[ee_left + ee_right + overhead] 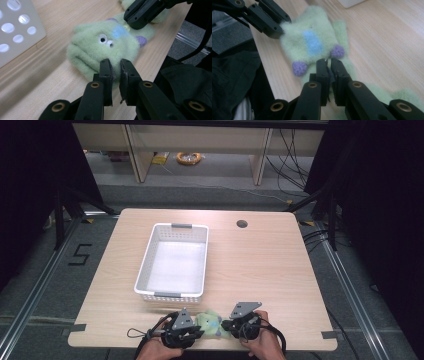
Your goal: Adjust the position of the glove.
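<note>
Grippers' tips buried in plush

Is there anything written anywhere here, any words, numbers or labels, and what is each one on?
"5": a black numeral marked on the grey floor, left of the wooden table.
The green plush toy, the white perforated basket and both tongs, left and right, carry no lettering I can read.
The items on the floor under the far desks are too small and blurred to read.

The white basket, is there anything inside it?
Empty. The high view looks down into the white basket and its floor is bare; the green plush toy lies on the table in front of it.
</note>
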`<act>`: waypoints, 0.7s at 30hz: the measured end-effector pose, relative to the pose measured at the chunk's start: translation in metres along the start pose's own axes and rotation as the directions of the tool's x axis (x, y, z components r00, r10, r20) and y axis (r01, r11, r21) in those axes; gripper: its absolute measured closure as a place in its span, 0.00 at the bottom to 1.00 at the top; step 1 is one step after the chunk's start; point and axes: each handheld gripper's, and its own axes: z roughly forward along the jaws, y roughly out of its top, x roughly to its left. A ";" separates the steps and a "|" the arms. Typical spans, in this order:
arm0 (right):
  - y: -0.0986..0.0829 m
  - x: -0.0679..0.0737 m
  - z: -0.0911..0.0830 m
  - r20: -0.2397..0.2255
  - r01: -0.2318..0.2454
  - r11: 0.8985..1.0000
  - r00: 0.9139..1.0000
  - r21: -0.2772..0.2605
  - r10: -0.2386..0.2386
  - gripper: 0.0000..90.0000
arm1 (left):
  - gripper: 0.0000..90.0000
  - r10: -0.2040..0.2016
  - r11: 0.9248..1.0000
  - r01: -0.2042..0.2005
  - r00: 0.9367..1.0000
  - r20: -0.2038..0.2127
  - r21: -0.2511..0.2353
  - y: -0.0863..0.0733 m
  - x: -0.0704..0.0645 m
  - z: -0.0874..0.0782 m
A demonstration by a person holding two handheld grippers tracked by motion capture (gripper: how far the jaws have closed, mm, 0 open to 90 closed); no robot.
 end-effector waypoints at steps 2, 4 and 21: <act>0.005 0.001 -0.006 -0.001 0.012 0.999 1.000 -0.037 -0.012 0.98 | 0.90 0.020 1.000 -0.020 1.000 -0.003 -0.008 0.003 0.000 -0.006; 0.008 0.001 -0.008 0.005 0.020 0.999 1.000 -0.046 -0.020 0.98 | 0.90 -0.008 0.999 0.008 1.000 0.002 -0.045 0.003 -0.003 -0.006; -0.006 -0.035 -0.087 0.081 0.011 0.998 0.997 -0.066 -0.005 0.98 | 0.90 0.092 0.990 -0.082 0.992 0.082 -0.118 0.067 -0.045 0.020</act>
